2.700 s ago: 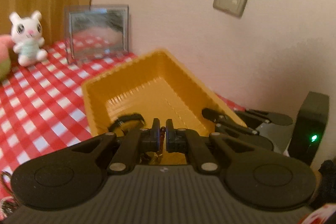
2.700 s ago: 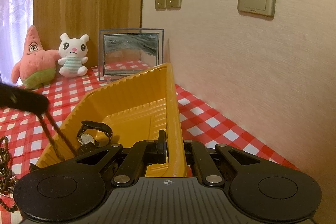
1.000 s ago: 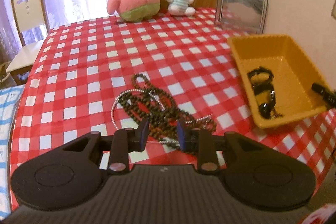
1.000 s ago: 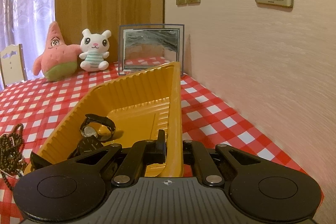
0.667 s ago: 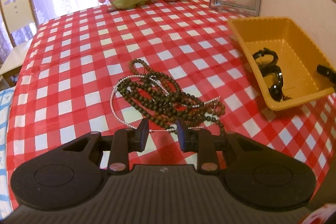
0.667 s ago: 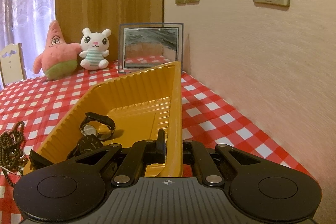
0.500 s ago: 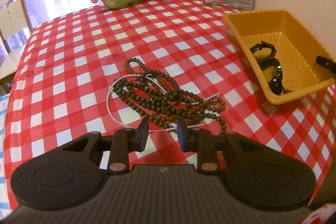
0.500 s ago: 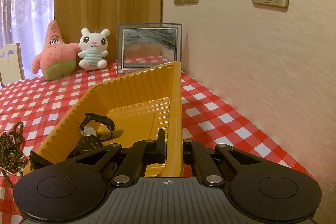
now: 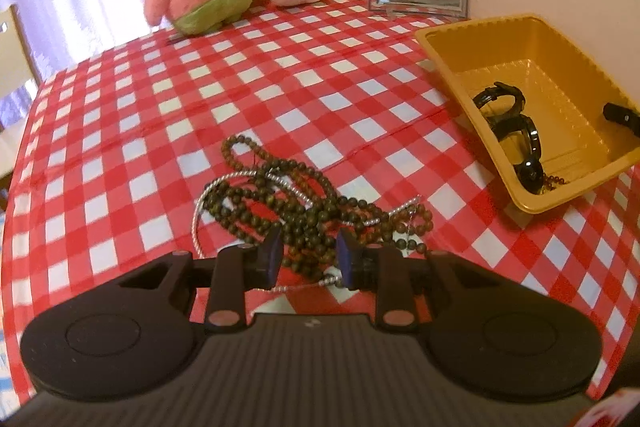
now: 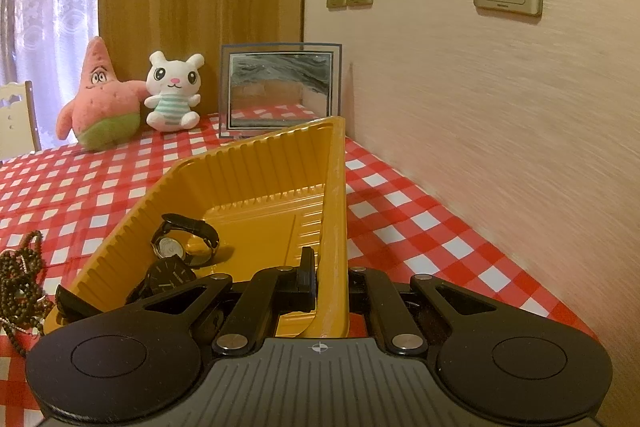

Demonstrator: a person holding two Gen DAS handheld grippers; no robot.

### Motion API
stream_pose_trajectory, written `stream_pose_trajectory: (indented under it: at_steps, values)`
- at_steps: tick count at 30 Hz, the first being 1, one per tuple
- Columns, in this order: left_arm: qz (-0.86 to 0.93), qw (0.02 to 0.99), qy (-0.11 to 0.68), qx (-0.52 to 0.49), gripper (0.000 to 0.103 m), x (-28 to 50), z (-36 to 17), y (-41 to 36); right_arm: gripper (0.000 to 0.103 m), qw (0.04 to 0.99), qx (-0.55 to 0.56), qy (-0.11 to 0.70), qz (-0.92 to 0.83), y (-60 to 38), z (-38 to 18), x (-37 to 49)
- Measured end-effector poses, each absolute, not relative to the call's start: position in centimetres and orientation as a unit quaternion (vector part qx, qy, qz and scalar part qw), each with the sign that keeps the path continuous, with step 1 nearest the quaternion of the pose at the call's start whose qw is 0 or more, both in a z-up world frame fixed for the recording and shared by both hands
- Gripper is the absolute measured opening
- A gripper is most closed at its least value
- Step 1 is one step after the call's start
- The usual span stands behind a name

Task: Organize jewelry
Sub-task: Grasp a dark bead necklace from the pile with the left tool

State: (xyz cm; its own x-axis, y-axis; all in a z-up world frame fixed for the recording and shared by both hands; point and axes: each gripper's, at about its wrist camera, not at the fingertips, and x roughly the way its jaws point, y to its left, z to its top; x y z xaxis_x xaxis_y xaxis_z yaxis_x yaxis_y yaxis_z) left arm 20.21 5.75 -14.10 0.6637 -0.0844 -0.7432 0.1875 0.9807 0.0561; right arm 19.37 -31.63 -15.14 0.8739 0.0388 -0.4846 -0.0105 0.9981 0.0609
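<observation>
Beads (image 9: 304, 215) lie tangled with a silver chain (image 9: 200, 203) at frame centre, left of the tray (image 9: 532, 205). Left gripper (image 9: 308, 259) stands apart, empty. Right gripper (image 10: 328, 279) clamps the tray wall. Risk: a partial grasp probably drags the whole tangle.

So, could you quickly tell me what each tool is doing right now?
Left tool: open, nothing gripped, poised over the tangled bead necklaces.
Right tool: shut on the yellow tray, clamping its side wall.
</observation>
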Motion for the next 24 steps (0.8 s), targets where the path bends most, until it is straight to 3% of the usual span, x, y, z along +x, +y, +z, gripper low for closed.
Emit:
stream_pose_trajectory:
  at_steps: [13,14,16,24]
  values:
    - [-0.093,0.898,0.401,0.154,0.025,23.3,-16.7,3.7,0.005,0.967,0.029,0.251,0.011,-31.8,-15.2,19.4]
    - [-0.093,0.898,0.400,0.159,0.024,23.3,-16.8,3.6,0.005,0.967,0.029,0.251,0.012,-31.8,-15.2,19.4]
    - [-0.097,0.898,0.395,0.165,0.006,23.2,-16.8,3.7,0.005,0.967,0.029,0.251,0.012,-31.8,-15.2,19.4]
    - [-0.096,0.916,0.374,0.104,0.006,21.0,-12.9,6.7,0.005,0.967,0.030,0.251,0.012,-31.9,-15.2,19.3]
